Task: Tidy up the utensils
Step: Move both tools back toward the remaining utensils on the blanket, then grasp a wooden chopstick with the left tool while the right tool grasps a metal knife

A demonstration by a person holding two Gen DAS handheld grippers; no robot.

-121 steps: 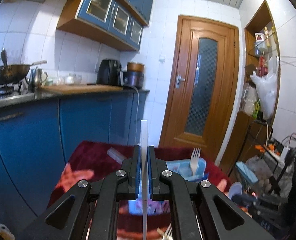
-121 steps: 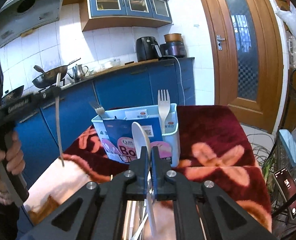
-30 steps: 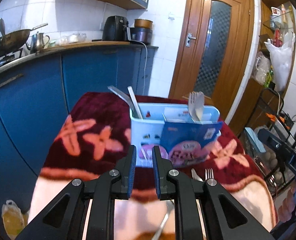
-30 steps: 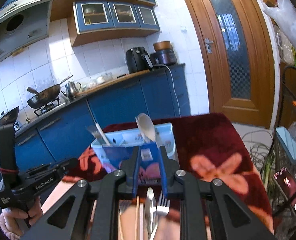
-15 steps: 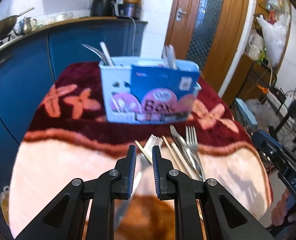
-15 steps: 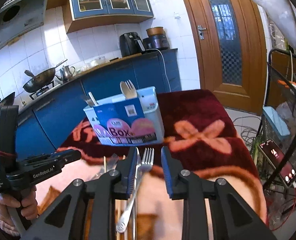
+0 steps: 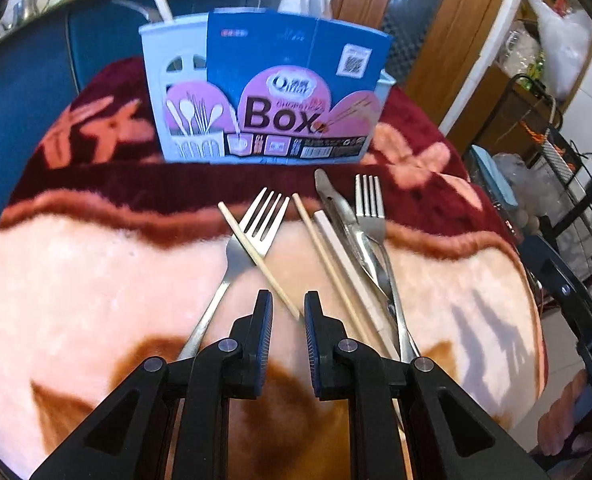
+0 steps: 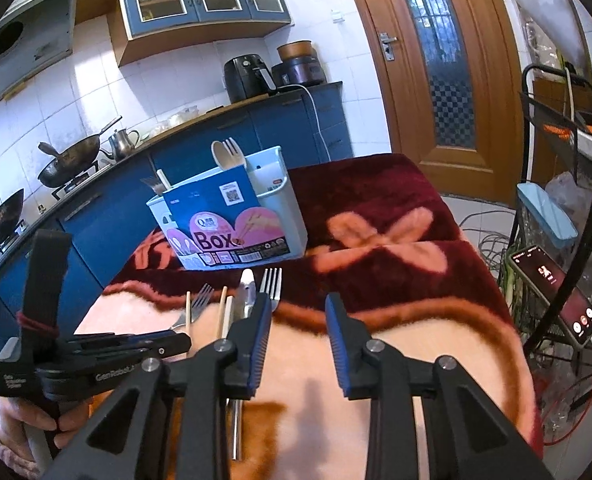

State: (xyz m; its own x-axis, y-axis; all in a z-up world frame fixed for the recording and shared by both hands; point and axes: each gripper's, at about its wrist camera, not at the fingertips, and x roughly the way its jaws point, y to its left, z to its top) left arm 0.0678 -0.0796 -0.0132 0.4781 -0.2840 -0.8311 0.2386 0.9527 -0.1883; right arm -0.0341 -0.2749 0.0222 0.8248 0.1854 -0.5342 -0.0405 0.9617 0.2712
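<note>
1. Blanket [image 7: 76,300], pink and maroon with flower shapes, covers the tabletop and fills far more of both views than four seconds ago, when cabinets and door dominated.
2. Utensil box [image 7: 256,92], pale blue with a "Box" card on its front, stands upright at the far side of the blanket; looms larger in the left wrist view than a second ago.
3. In its compartments: wooden spoon [image 8: 219,155] and a fork upright at the right end, a white stick [image 7: 162,0] and a metal handle at the left end. The white stick was gripped in the left jaws four seconds ago, the spoon in the right.
4. Left gripper [image 7: 288,308] points down at the loose utensils, jaws a narrow gap apart and empty, gap unchanged from a second ago; tip of a wooden chopstick [image 7: 260,258] lies just before the gap, untouched.
5. Right gripper [image 8: 297,312] hovers over bare blanket, jaws opening, wider than a second ago, nothing between them.
6. Loose on the blanket before the box: fork [image 7: 252,236] crossed by that chopstick, second chopstick [image 7: 327,268], white stick [image 7: 347,260], knife [image 7: 339,208], second fork [image 7: 369,208], lying side by side, several touching.
</note>
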